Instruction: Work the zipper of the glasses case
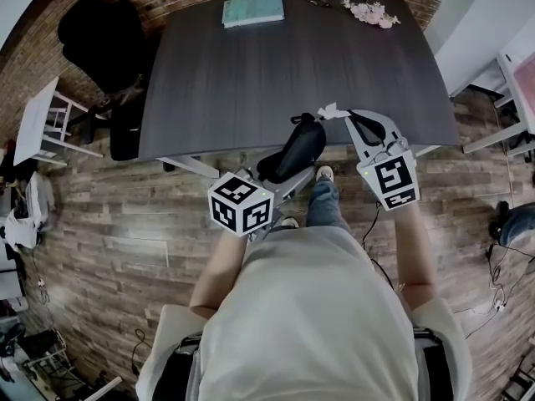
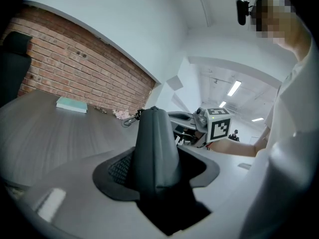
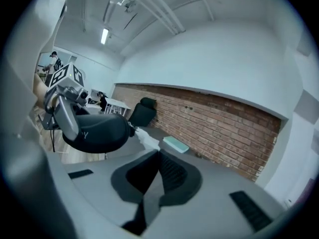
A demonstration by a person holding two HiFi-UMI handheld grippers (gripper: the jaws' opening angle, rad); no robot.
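The black glasses case (image 1: pixel 294 147) hangs in the air just off the table's near edge, and my left gripper (image 1: pixel 282 167) is shut on its lower end. In the left gripper view the case (image 2: pixel 155 148) stands upright between the jaws and fills the gap. A white zipper pull tab (image 1: pixel 328 111) sticks out from the case's top end. My right gripper (image 1: pixel 352 119) is shut on that tab. The right gripper view has the tab (image 3: pixel 147 139) running from the case (image 3: pixel 94 131) to the closed tips of the right gripper (image 3: pixel 159 154).
A dark wooden table (image 1: pixel 251 65) lies ahead, with a teal book (image 1: pixel 252 10), a pair of glasses (image 1: pixel 316 0) and pink flowers (image 1: pixel 372 12) along its far edge. A black chair (image 1: pixel 100 40) and a white stool (image 1: pixel 38 124) stand to the left.
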